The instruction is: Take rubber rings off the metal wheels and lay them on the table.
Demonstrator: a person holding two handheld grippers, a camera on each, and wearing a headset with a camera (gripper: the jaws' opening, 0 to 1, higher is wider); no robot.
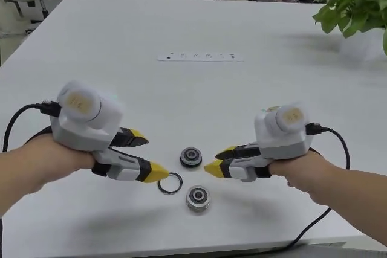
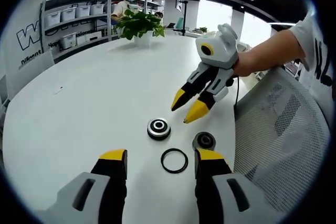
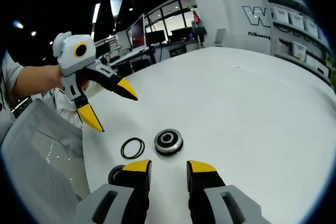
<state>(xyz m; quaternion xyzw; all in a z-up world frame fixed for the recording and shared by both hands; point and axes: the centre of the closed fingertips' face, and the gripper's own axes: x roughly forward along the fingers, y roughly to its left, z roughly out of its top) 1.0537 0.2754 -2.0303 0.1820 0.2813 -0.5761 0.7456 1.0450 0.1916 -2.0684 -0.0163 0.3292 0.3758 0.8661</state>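
Two small metal wheels sit on the white table (image 1: 199,101): one (image 1: 191,156) farther from me, one (image 1: 198,198) nearer the front edge. A loose black rubber ring (image 1: 170,183) lies flat just left of them. My left gripper (image 1: 151,156) is open, its lower fingertip just above the ring's left edge. My right gripper (image 1: 219,160) is open and empty, pointing at the far wheel from the right. In the left gripper view the ring (image 2: 174,160) lies between my jaws, with both wheels (image 2: 158,128) (image 2: 203,140) beyond. In the right gripper view, the far wheel (image 3: 168,142) and the ring (image 3: 132,148) lie ahead.
A flush power strip (image 1: 201,57) sits mid-table. A potted plant (image 1: 357,4) stands at the far right. Cables trail from both grippers toward the front edge. A mesh chair (image 2: 273,129) stands close to the table's near side.
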